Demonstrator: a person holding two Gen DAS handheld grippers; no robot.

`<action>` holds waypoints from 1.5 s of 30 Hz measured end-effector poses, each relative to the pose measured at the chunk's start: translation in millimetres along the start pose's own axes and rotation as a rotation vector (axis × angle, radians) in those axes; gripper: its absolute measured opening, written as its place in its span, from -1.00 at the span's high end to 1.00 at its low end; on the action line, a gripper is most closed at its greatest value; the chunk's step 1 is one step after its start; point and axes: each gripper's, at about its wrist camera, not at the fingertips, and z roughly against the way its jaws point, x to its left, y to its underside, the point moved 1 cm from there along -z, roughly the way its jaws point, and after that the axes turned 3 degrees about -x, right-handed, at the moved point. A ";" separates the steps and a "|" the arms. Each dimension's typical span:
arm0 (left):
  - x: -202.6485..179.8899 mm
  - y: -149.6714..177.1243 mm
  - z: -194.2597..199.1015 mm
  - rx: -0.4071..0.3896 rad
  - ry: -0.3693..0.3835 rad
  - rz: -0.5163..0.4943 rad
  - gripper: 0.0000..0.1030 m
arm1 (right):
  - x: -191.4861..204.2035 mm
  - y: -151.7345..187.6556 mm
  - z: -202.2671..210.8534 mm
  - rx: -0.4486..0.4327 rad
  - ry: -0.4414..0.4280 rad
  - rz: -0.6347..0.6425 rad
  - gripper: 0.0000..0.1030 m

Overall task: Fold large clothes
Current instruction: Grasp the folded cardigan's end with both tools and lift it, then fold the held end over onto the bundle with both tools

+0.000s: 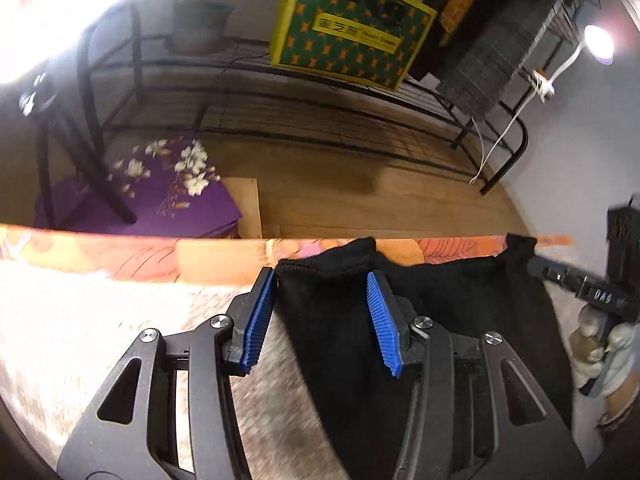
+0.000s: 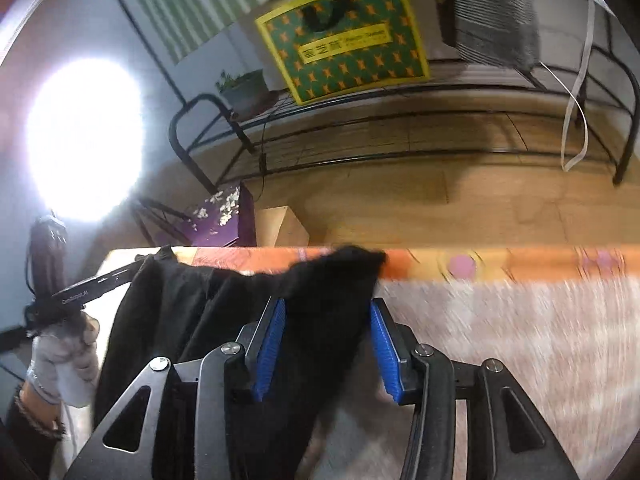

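- Since the black garment (image 1: pixel 340 320) lies soft and limp along the bed (image 1: pixel 100 308) by its far edge, expect sagging
- Left gripper (image 1: pixel 322 312) and right gripper (image 2: pixel 328 336) each stand partly open, cloth between, unpinched
- Pinch corners or hem

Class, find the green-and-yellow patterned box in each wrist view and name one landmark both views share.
Left wrist view: green-and-yellow box at top centre, tilted on the black wire rack.
Right wrist view: box at top centre, on the same rack.
Shared landmark: purple flowered box on the floor.
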 end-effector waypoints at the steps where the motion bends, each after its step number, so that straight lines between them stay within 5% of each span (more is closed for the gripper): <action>1: -4.9 0.6 -2.7 0.005 0.000 -0.017 0.10 | 3.5 -1.1 -2.0 0.005 0.003 0.010 0.30; 5: -18.6 2.1 -4.9 0.009 0.020 -0.075 0.74 | 18.2 -5.9 -9.2 0.028 -0.004 0.079 0.75; 13: -23.7 2.1 32.2 -0.057 0.115 -0.034 0.80 | 27.0 -11.1 22.3 -0.040 -0.079 0.101 0.84; 25: -51.7 36.1 154.9 -0.151 0.182 -0.054 0.81 | 69.3 8.4 122.6 -0.133 -0.199 0.174 0.85; 37: -88.2 148.2 275.7 -0.156 0.179 -0.104 0.81 | 109.9 119.8 229.3 -0.089 -0.223 0.252 0.85; 45: -94.3 230.9 287.5 -0.075 0.134 -0.155 0.81 | 111.2 216.3 243.7 -0.032 -0.218 0.237 0.85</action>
